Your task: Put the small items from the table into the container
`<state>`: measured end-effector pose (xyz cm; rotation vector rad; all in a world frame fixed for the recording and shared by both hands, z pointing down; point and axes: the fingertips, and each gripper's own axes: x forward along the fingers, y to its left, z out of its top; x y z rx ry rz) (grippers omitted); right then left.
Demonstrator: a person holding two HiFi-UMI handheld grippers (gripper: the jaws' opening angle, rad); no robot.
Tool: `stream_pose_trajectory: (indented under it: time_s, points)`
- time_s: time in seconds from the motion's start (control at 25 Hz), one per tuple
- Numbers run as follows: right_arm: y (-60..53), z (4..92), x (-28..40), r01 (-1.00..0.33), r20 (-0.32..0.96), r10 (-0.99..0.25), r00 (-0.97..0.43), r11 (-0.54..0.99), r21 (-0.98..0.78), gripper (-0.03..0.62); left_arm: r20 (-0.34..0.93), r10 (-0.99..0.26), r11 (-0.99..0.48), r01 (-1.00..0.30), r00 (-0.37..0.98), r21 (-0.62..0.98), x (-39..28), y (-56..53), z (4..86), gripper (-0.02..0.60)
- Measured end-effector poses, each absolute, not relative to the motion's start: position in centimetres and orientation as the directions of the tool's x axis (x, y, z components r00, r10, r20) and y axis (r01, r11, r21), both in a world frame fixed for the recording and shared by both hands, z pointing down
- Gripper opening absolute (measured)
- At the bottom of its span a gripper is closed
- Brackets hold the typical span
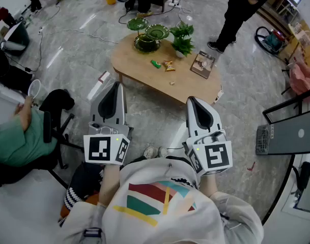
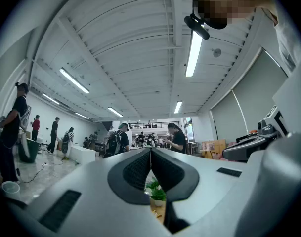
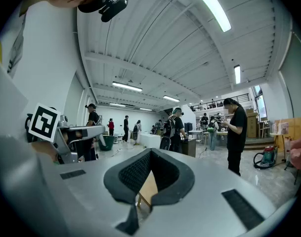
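Observation:
A low wooden table [image 1: 144, 70] stands on the floor ahead of me. On it are a green glass tiered dish [image 1: 147, 34], a small potted plant [image 1: 182, 39], a green small item [image 1: 155, 63], a brown wrapped snack [image 1: 169, 65] and a tiny pale piece [image 1: 171, 83]. My left gripper [image 1: 116, 85] and right gripper [image 1: 192, 100] are held level, short of the table's near edge, both shut and empty. In the left gripper view the pads [image 2: 140, 169] meet, with the plant [image 2: 156, 191] showing below them. In the right gripper view the pads [image 3: 138, 172] also meet, over a strip of table [image 3: 149, 189].
A flat brown box [image 1: 203, 64] lies on the table's right end. A seated person in green [image 1: 15, 136] with a black chair [image 1: 55, 111] is at the left. A person in black [image 1: 238, 11] stands beyond the table. A dark desk [image 1: 292, 131] is at the right, and cables [image 1: 68, 32] lie on the floor.

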<state>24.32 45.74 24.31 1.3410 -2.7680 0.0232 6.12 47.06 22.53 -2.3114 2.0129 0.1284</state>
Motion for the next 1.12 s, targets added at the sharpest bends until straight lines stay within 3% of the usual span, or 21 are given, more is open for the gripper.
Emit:
stream_pose_trajectory:
  time_s: [1.12]
  points:
    - [41.0,25.3,30.3,-0.717,0.068,-0.714,-0.697,0.694,-0.07,0.014,-0.073,-0.997,0.001,-1.0,0.001,-0.019,9.9,45.1,24.5,0.009]
